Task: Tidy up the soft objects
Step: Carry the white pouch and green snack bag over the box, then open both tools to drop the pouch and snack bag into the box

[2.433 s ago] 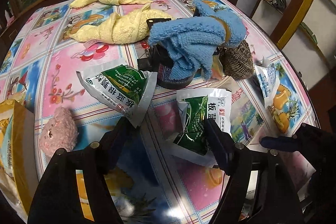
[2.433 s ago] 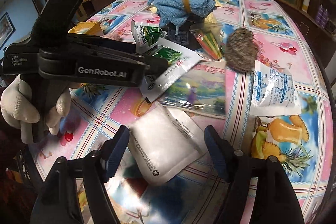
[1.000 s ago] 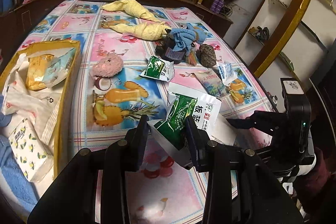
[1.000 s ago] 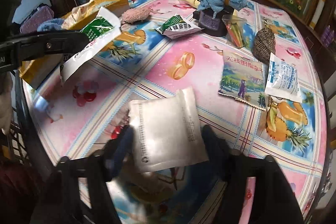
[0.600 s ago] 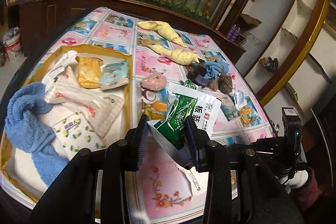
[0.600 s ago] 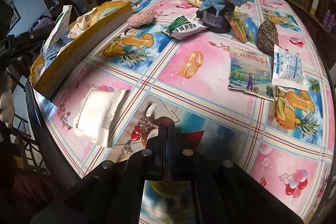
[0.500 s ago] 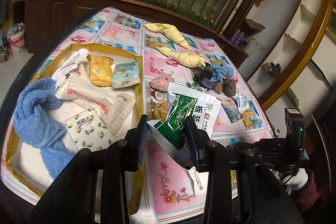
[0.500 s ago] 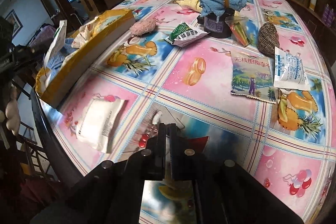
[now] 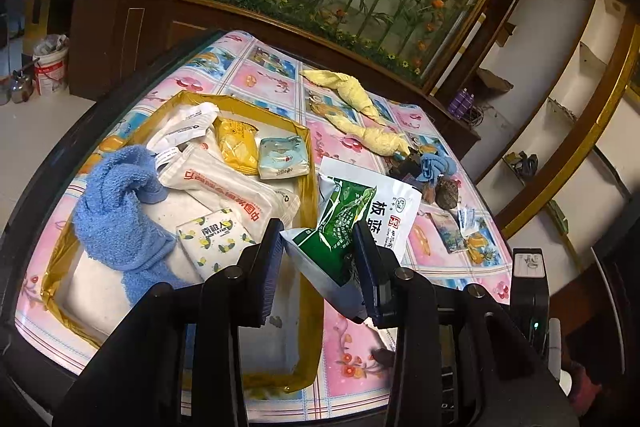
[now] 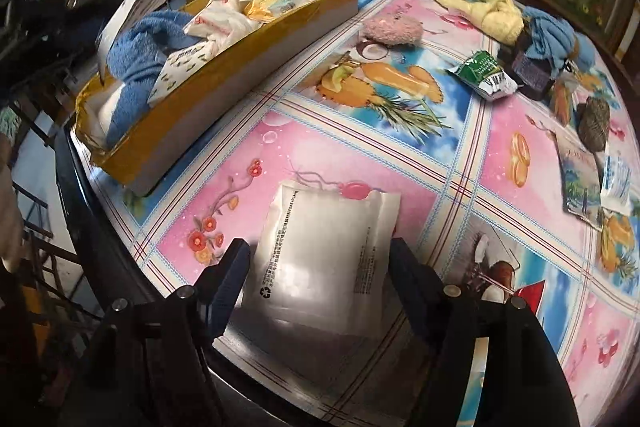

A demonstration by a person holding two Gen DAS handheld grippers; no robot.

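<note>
Where fruit-print tablecloth [image 10: 400, 131] ends: left hand-held gripper [image 9: 320, 259] clamping green sachet [image 9: 340, 227], right [image 10: 320, 267] spread.

The green-and-white foil sachet [image 9: 352, 223] covers the near right wall of the yellow cardboard tray [image 9: 308, 155] and has its lower end hidden behind the jaws, while beyond the tray the small packets beside the brown woven pouch [image 9: 447, 193] are too small to read.

My left tongs [image 9: 318, 259] are raised and clamped on a green and white packet [image 9: 352, 223]. My right tongs [image 10: 318, 279] sit low, spread wide either side of a white pouch [image 10: 324, 259].
</note>
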